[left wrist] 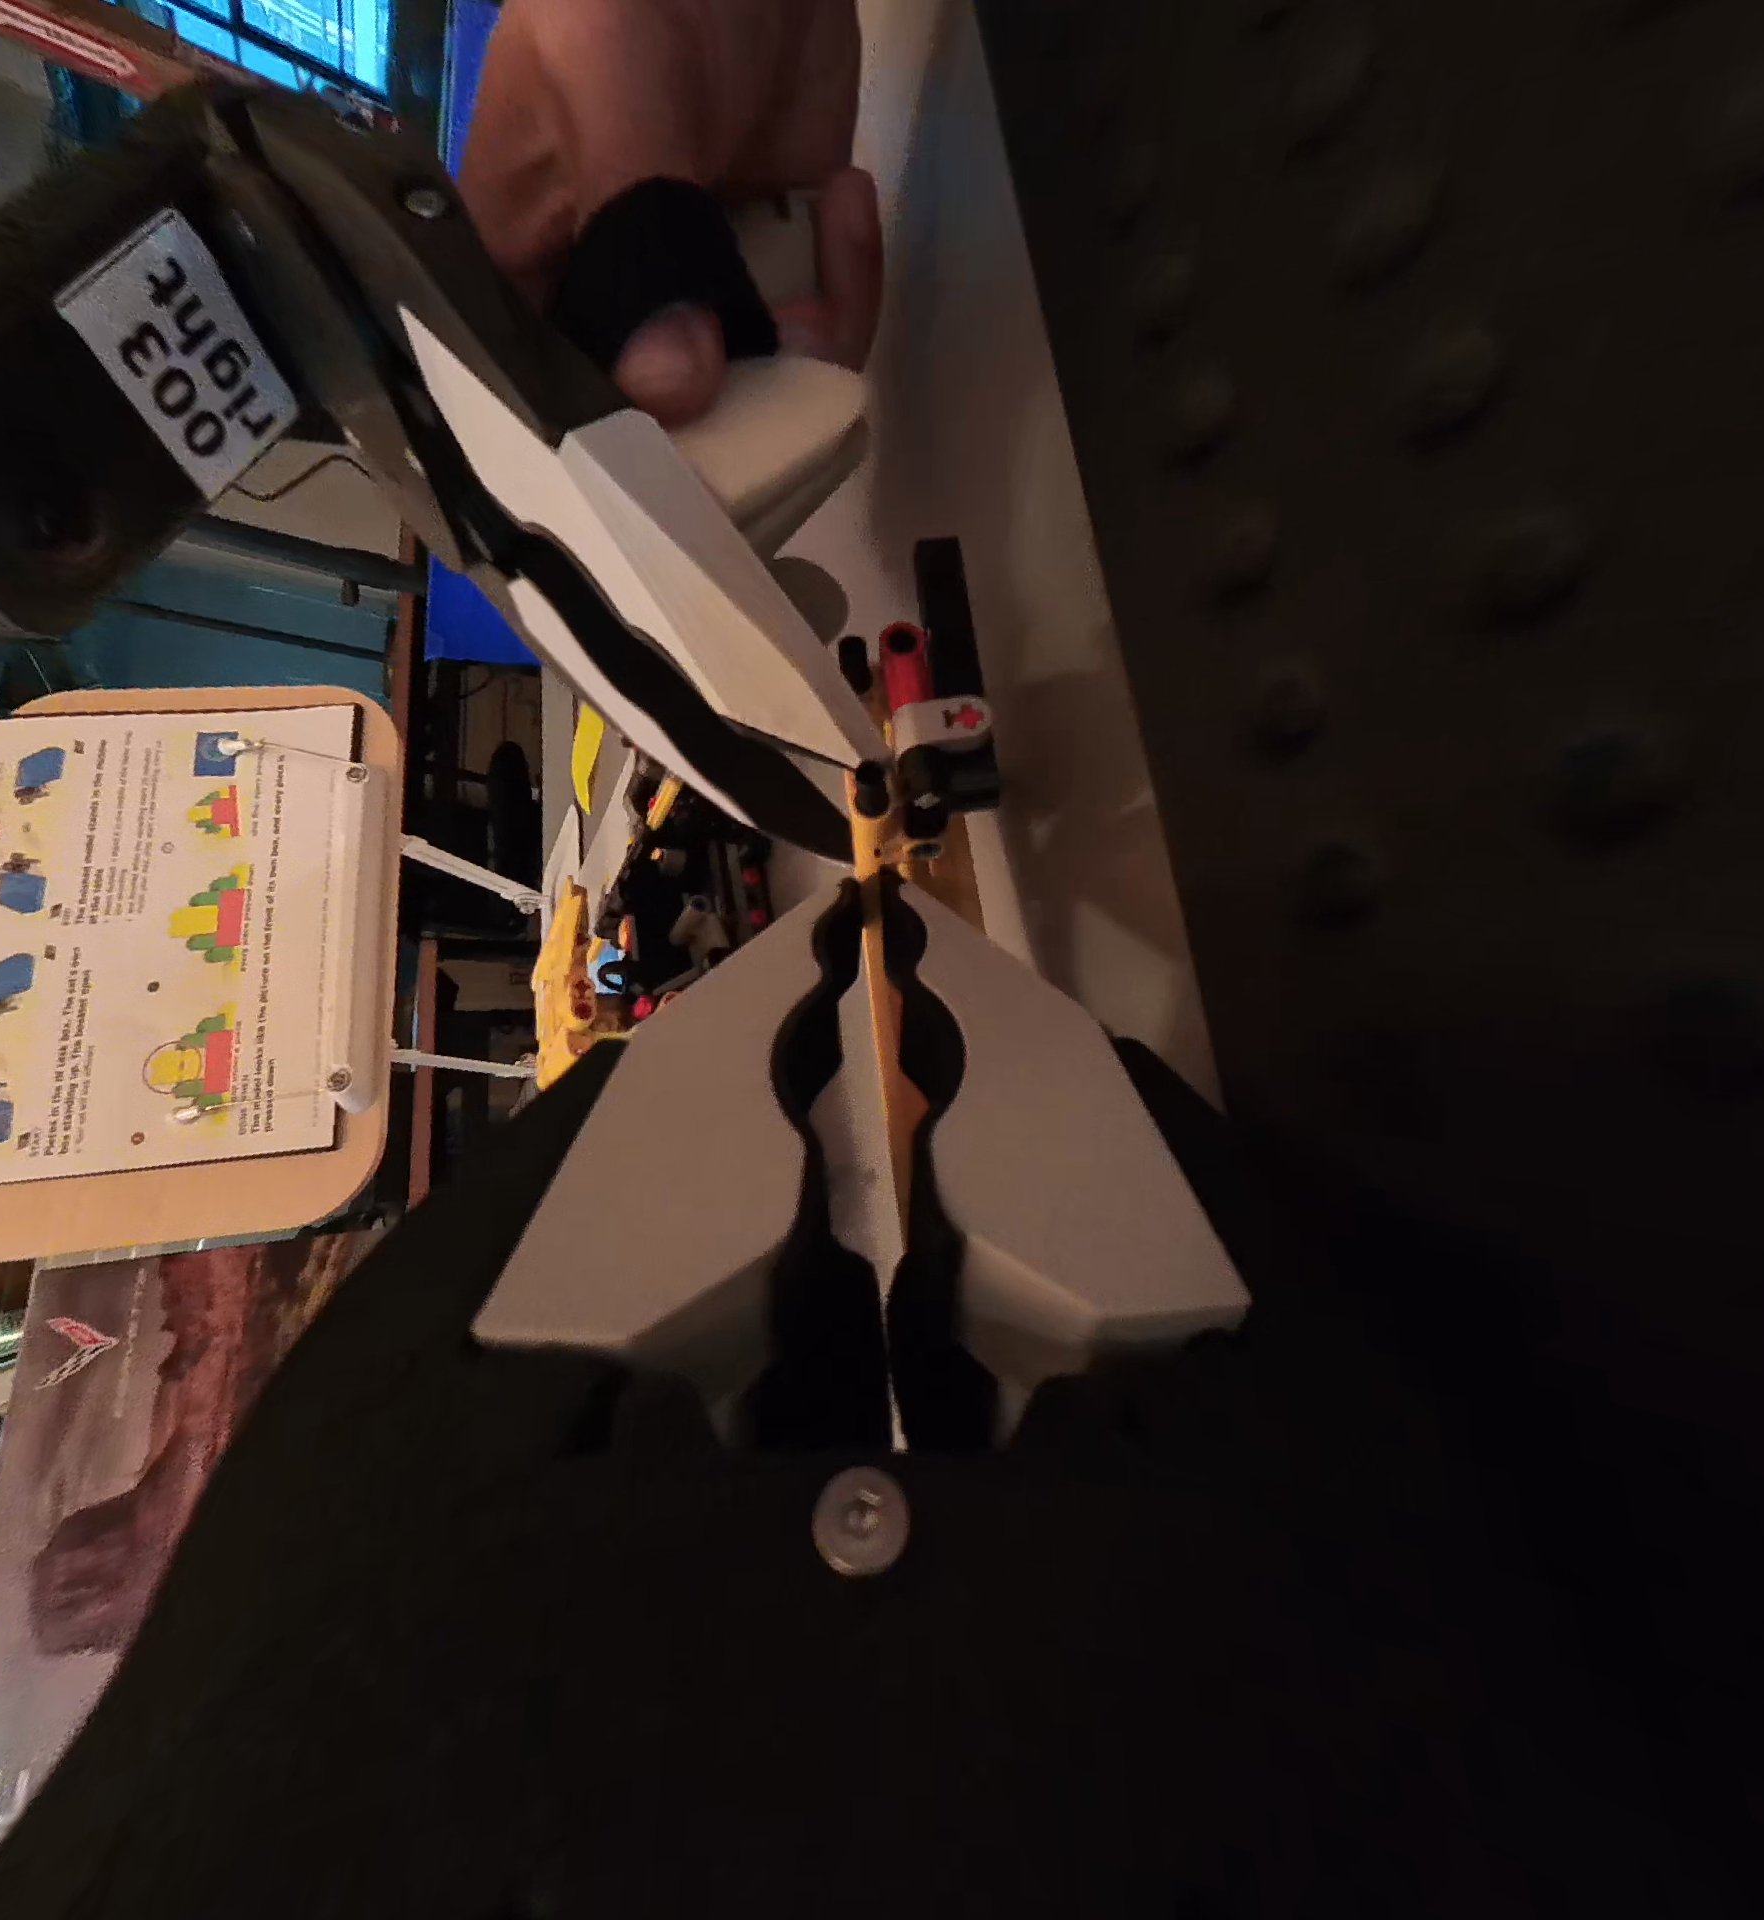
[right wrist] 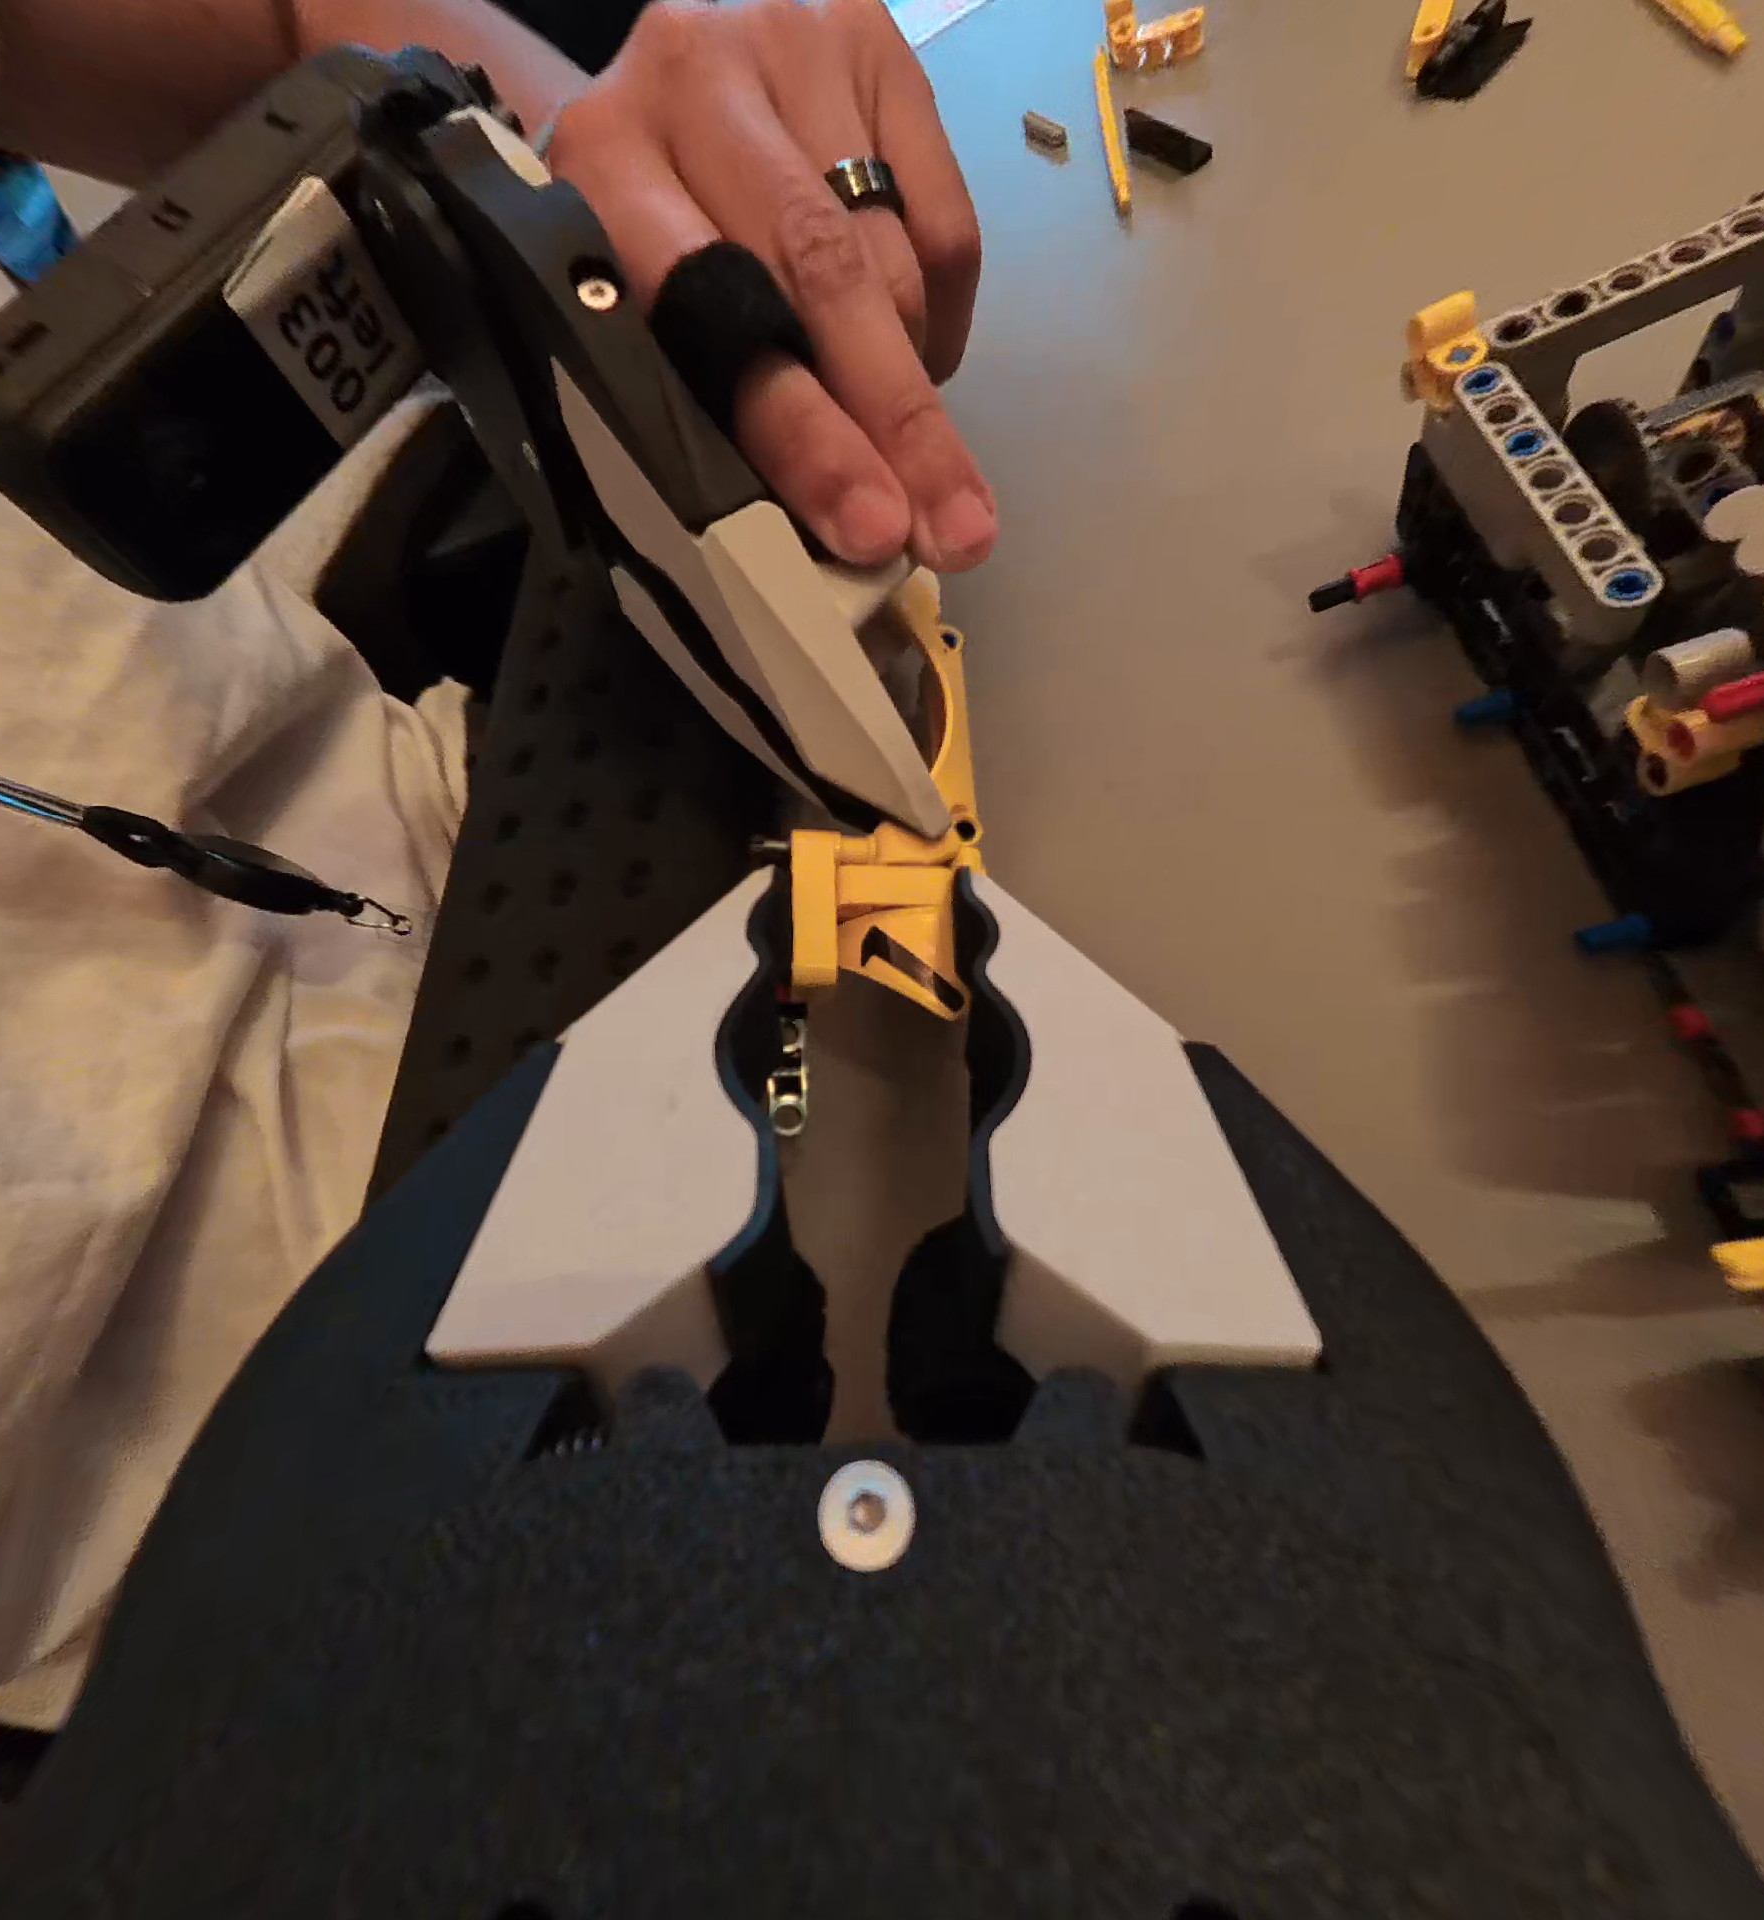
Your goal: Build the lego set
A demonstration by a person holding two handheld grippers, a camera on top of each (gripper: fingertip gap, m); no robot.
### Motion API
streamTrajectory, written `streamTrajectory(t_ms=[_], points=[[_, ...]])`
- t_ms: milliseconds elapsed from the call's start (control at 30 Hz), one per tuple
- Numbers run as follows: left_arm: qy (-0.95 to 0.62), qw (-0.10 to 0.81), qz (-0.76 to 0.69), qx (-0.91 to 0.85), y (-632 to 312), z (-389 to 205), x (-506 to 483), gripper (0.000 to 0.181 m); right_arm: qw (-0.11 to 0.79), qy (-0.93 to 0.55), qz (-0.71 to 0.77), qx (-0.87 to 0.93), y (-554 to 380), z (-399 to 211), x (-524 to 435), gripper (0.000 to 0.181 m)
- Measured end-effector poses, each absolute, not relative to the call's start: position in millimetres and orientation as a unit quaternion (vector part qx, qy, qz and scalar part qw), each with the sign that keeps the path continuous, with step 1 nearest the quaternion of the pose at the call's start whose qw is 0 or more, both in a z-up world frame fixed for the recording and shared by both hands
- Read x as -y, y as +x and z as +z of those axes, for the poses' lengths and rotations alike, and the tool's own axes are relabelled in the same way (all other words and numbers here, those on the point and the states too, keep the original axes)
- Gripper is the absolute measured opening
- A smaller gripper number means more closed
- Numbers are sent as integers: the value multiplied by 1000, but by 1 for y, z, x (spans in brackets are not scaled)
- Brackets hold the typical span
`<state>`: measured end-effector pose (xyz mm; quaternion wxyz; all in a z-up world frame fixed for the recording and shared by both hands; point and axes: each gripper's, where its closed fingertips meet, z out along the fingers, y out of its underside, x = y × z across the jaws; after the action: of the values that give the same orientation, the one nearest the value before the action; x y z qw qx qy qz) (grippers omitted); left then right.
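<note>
My left gripper is closed on the thin edge of a yellow lego assembly, the fingers pinching its flat panel between them. My right gripper is clamped on the same yellow lego assembly from the other side, at its blocky end, with the curved yellow arch reaching out past the tips. Both grippers meet tip to tip above the grey table. To the right stands the partly built lego model, and loose yellow and black pieces lie farther back.
</note>
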<state>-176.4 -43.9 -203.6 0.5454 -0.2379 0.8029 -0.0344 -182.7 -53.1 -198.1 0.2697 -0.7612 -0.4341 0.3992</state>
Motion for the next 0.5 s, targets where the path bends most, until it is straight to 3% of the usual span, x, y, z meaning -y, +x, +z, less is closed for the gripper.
streamTrajectory(t_ms=[200, 500], points=[[-246, 560, -38, -791, -173, -199, 40, 3, 288, -767, 407, 403, -178, -192, 50, 31], [-266, 626, 38, -732, -173, -172, 11, 3, 430, -799, 295, 300, -157, -170, 22, 57]])
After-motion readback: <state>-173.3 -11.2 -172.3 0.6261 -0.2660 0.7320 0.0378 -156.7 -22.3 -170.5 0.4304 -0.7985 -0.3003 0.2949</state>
